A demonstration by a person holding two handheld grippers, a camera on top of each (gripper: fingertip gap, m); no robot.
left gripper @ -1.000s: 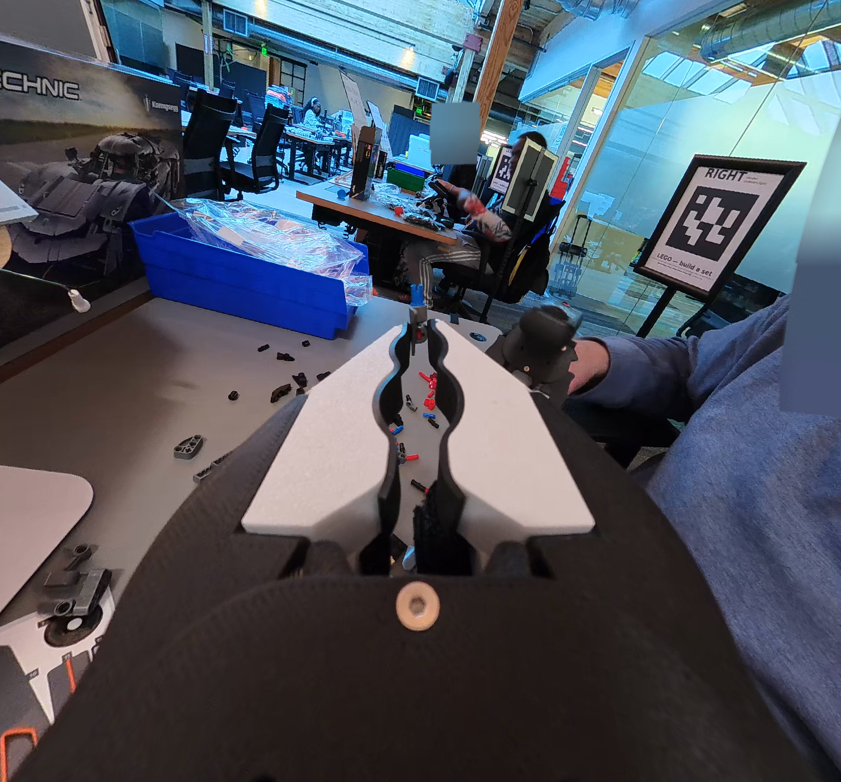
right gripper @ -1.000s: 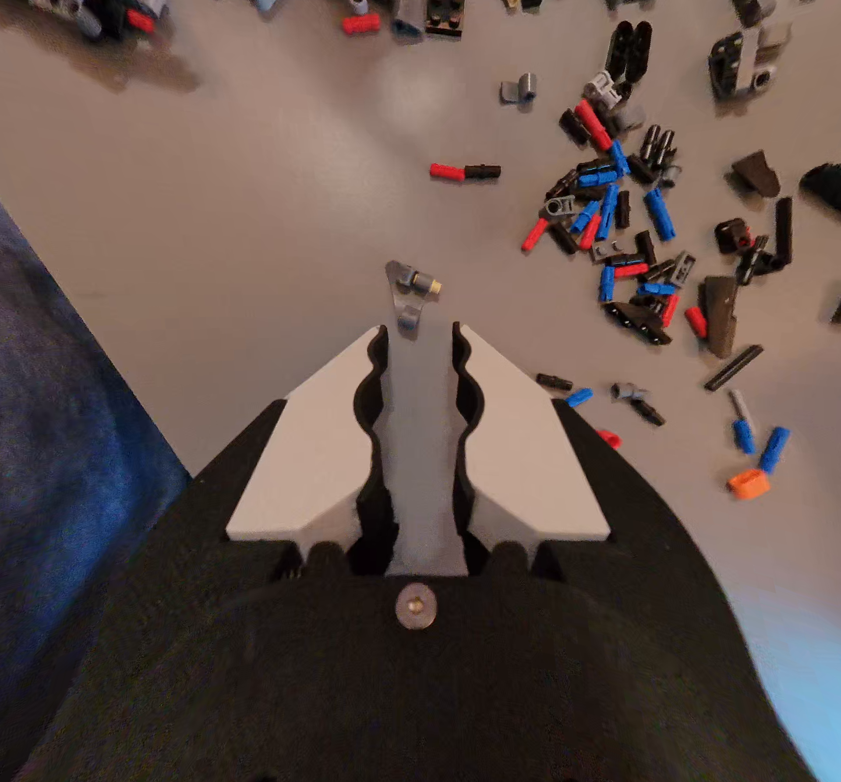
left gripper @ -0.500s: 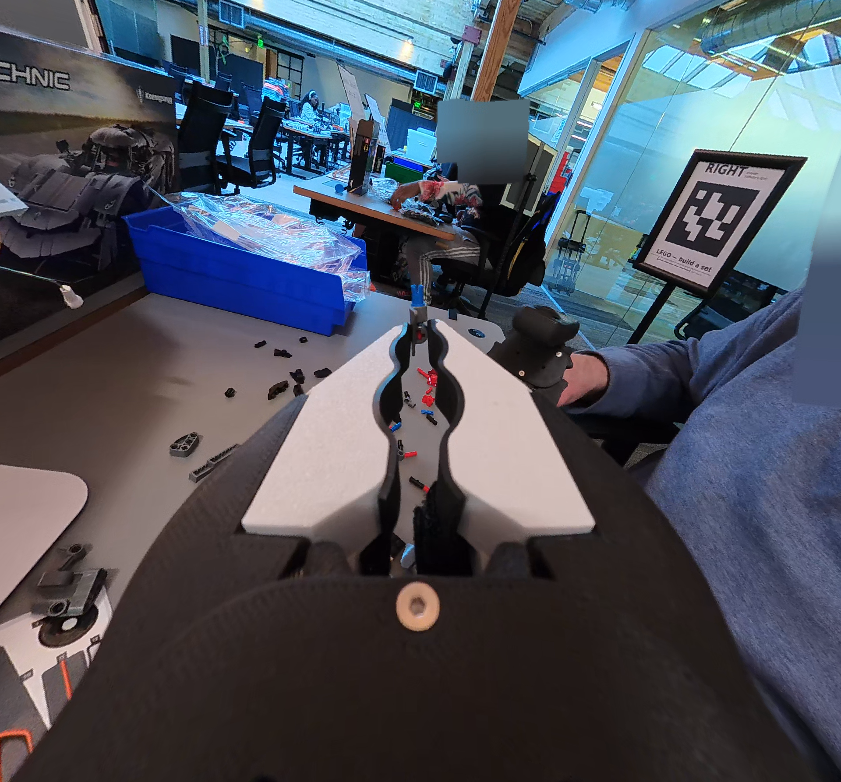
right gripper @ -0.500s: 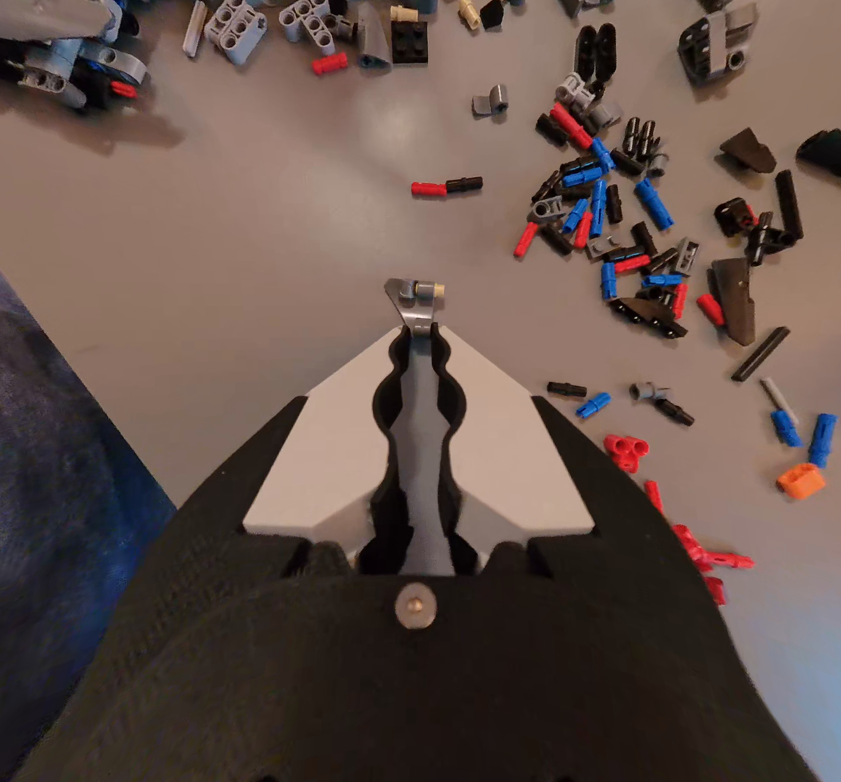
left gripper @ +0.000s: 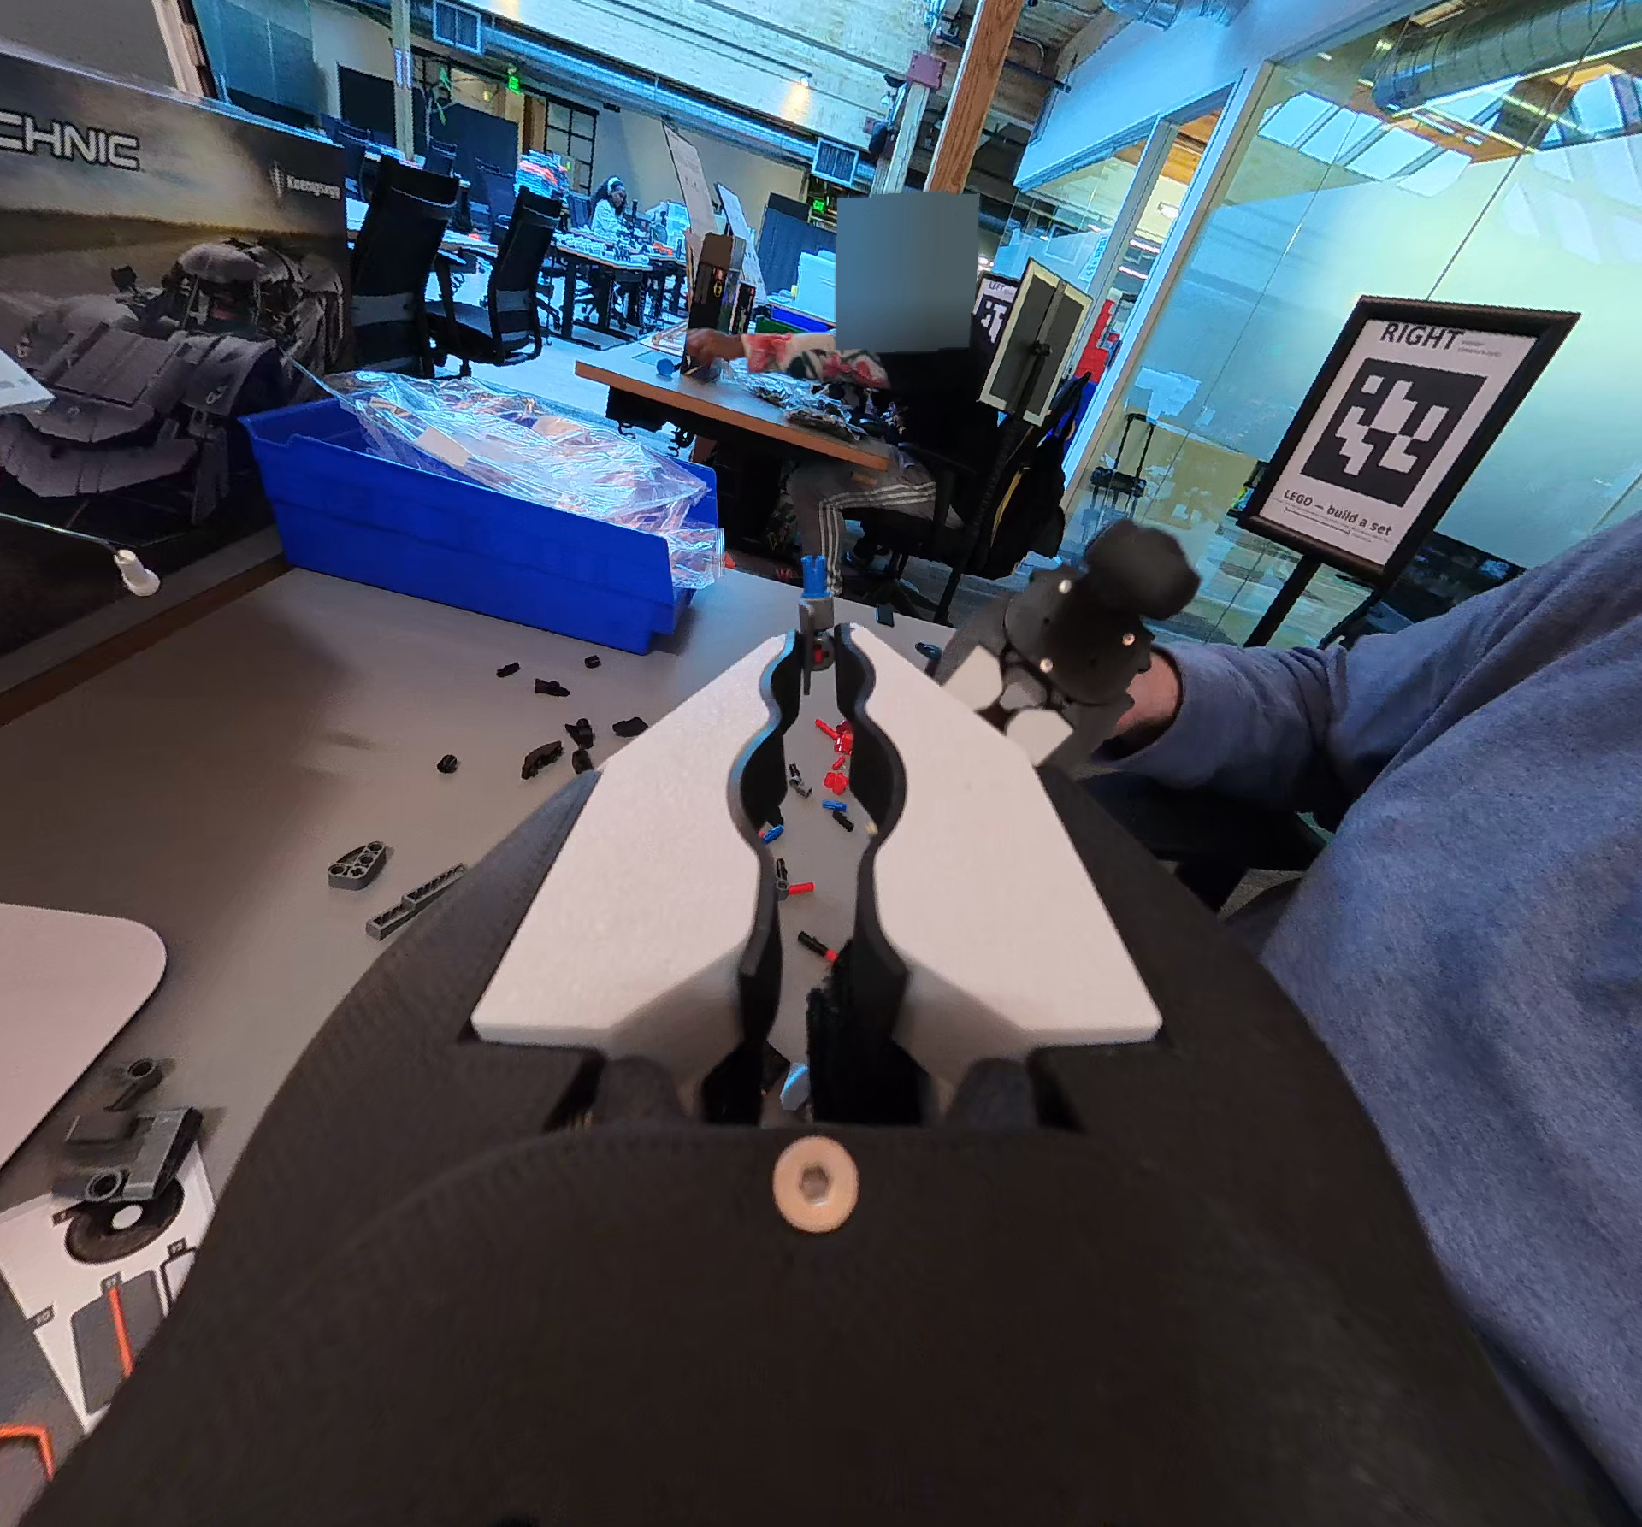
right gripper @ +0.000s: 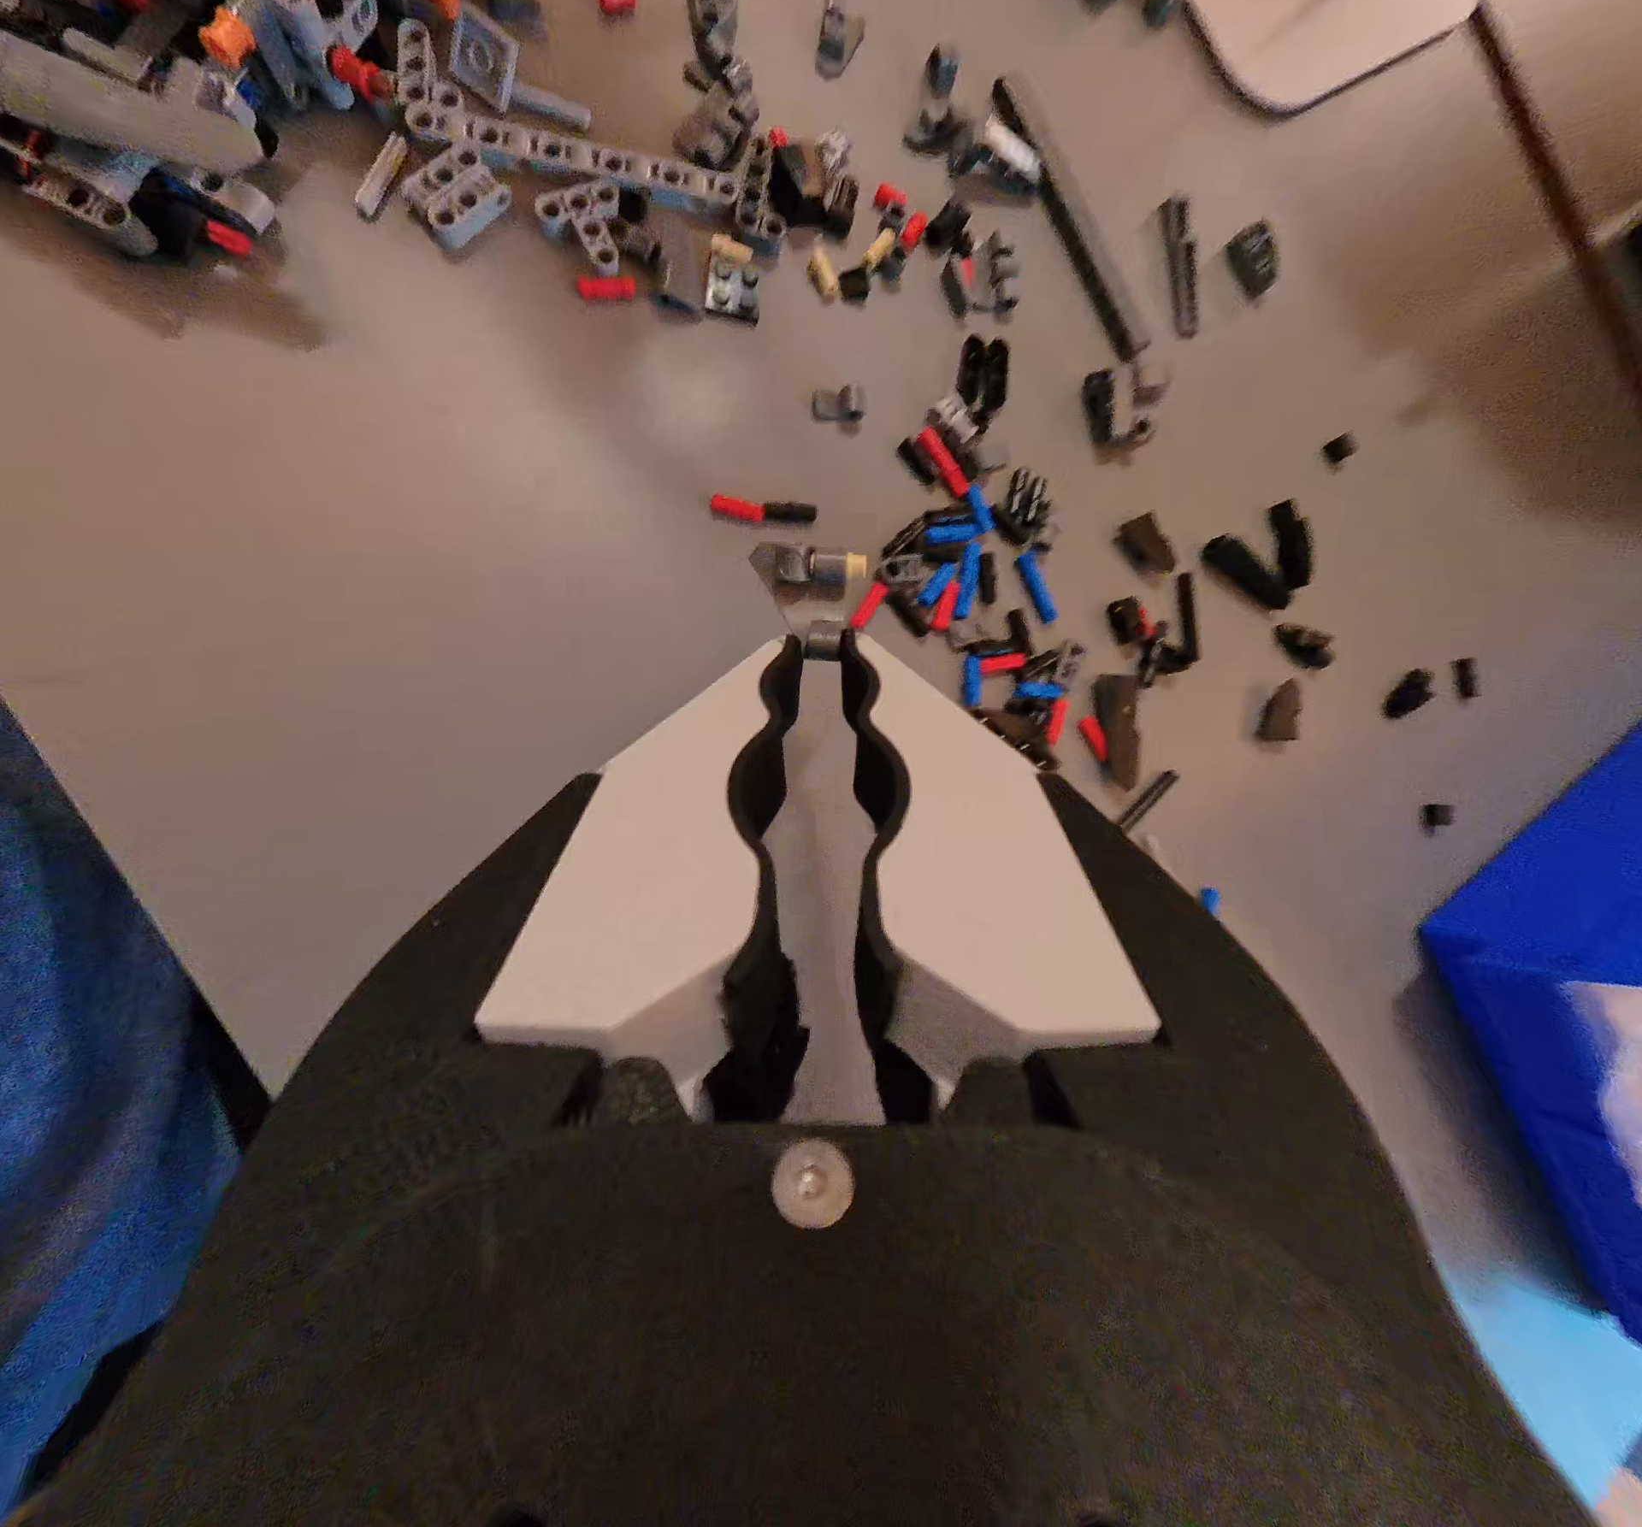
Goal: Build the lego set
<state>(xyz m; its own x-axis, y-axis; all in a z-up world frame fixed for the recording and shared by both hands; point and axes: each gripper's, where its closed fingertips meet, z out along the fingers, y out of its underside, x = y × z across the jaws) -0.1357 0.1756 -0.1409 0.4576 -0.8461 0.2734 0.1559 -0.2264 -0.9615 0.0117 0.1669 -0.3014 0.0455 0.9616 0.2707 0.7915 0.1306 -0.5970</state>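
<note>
The left gripper point(left gripper: 816, 640) is held level, fingers pinched nearly together at the tips. The right gripper point(right gripper: 822, 645) points steeply down, tips likewise pinched; in the left wrist view it sits at 2 o'clock, gripped by a blue-sleeved hand point(left gripper: 1146, 694).

We saw bare surface point(right gripper: 373, 560) open from seven to ten o'clock; loose pins point(right gripper: 968, 587) crowded two o'clock, a half-built model point(right gripper: 151, 107) eleven, a blue bin point(right gripper: 1546, 1005) four.
</note>
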